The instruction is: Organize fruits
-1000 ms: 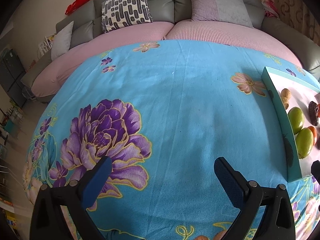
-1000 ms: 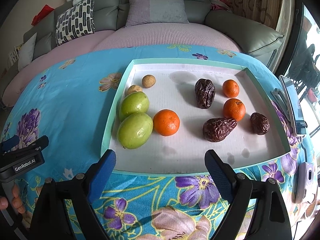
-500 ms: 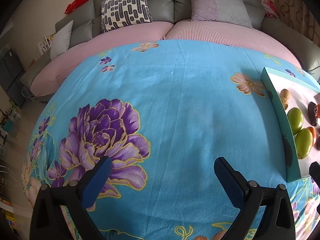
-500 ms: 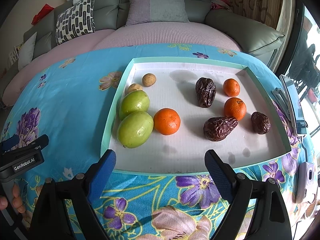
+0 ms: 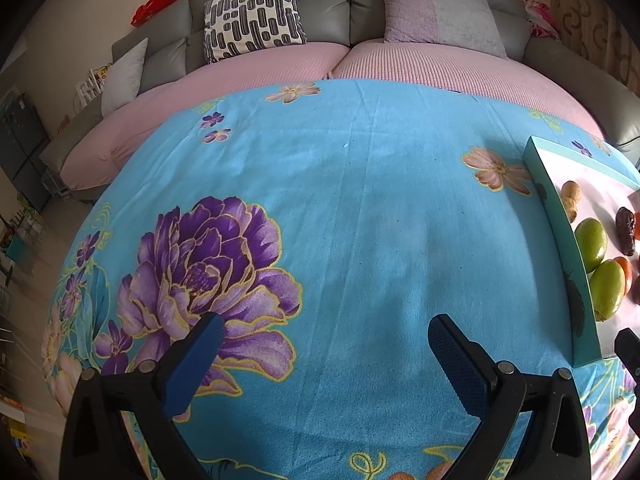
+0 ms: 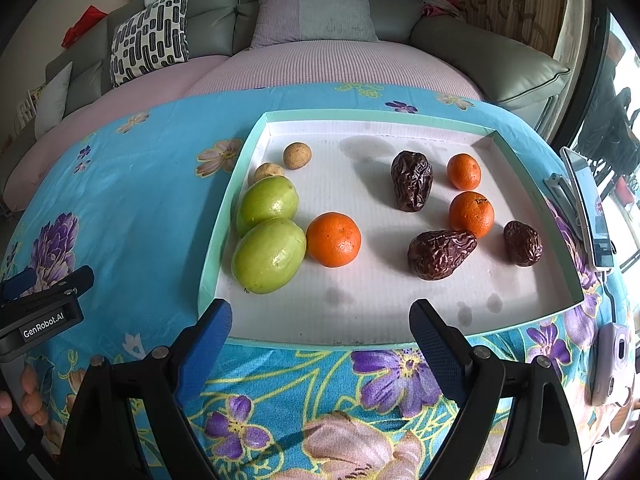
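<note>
fruit tray status: both grippers empty, near edge

we hold the right gripper (image 6: pixel 320 320) over the tray's near rim, jaws wide apart, gripping nothing. we hold the left gripper (image 5: pixel 322 336) above the bare blue floral tablecloth (image 5: pixel 360 208), jaws likewise apart and empty, well left of the tray (image 6: pixel 224 216).

inside the tray, nearest first: two green fruits (image 6: pixel 269 255) touching each other by the left wall; a large orange (image 6: pixel 333 239) just beside them; two dark dates (image 6: pixel 441 254) at right with a smaller orange (image 6: pixel 471 214) between them; further back, a third date (image 6: pixel 412 186), another small orange (image 6: pixel 463 171) and two small brown fruits (image 6: pixel 297 155). beyond the table stands a grey sofa (image 6: pixel 480 52).
</note>
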Motion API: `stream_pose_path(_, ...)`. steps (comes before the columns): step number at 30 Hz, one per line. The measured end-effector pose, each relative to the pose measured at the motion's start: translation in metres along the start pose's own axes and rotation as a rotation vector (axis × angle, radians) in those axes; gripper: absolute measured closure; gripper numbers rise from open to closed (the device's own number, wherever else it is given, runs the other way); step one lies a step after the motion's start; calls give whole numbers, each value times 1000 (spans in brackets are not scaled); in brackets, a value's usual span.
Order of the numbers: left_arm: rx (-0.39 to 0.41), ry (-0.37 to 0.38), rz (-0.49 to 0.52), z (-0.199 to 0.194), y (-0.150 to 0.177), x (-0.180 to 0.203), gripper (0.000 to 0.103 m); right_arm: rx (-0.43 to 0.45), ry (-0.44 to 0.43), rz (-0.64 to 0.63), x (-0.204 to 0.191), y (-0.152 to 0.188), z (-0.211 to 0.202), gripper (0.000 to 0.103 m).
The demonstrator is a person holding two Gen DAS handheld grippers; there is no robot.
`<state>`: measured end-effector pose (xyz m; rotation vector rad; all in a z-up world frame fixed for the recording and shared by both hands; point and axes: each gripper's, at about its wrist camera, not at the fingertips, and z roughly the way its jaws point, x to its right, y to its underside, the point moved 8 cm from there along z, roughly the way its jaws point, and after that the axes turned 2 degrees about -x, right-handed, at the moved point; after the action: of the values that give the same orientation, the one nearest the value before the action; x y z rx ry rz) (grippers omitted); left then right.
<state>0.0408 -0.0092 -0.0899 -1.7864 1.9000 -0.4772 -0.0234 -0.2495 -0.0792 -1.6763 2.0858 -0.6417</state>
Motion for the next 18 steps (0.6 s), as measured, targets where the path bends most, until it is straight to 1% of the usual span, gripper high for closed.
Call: stream_pose_path(18,-4,-9,-21,0,0,-2,0,-10,3,1,0,1,2,12)
